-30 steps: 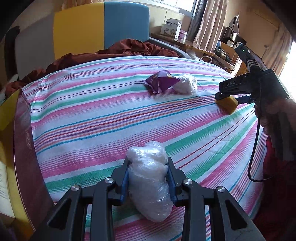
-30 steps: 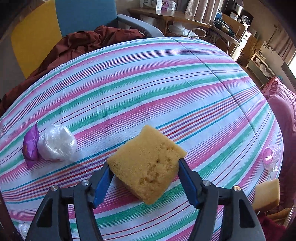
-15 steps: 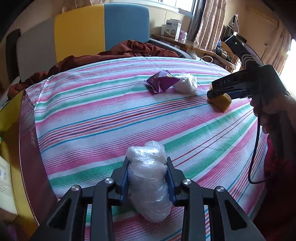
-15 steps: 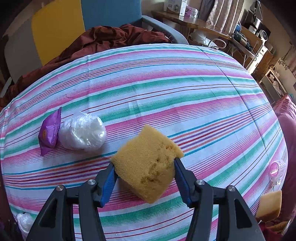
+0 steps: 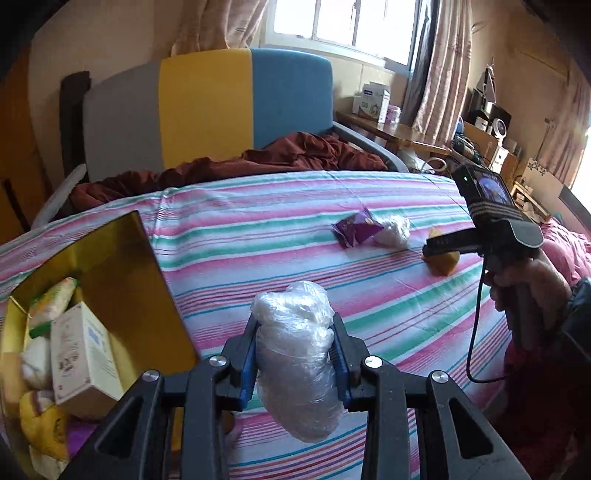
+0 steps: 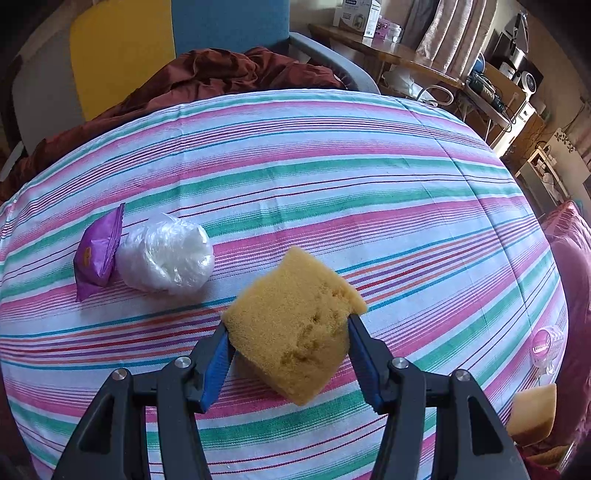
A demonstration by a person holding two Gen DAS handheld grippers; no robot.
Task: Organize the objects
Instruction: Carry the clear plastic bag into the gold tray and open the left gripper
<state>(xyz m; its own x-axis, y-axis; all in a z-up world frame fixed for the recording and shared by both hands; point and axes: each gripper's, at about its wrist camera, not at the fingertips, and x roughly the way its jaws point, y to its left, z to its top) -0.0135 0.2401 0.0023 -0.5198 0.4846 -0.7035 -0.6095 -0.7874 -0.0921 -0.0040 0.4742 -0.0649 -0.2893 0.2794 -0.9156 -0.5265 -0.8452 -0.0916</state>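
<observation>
The left gripper (image 5: 295, 354), still clenching the clear-plastic-wrapped white bundle (image 5: 299, 365), has lifted toward the yellow open box (image 5: 122, 266); the right gripper (image 6: 288, 354), jaws just narrowed, grasps the yellow sponge block (image 6: 295, 325).

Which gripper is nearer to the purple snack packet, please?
Right. The right gripper, holding a sponge, is beside the purple snack packet; the left gripper is far across the bed.

Striped bedsheet (image 5: 280, 236) fills frame centre. Grey-yellow-blue headboard (image 5: 207, 110) upper centre, maroon blanket (image 5: 258, 162) bunched below it. Bright window (image 5: 343, 26) top, patterned curtains (image 5: 439, 62) beside. Cluttered wooden desk (image 5: 399, 133) upper right.
</observation>
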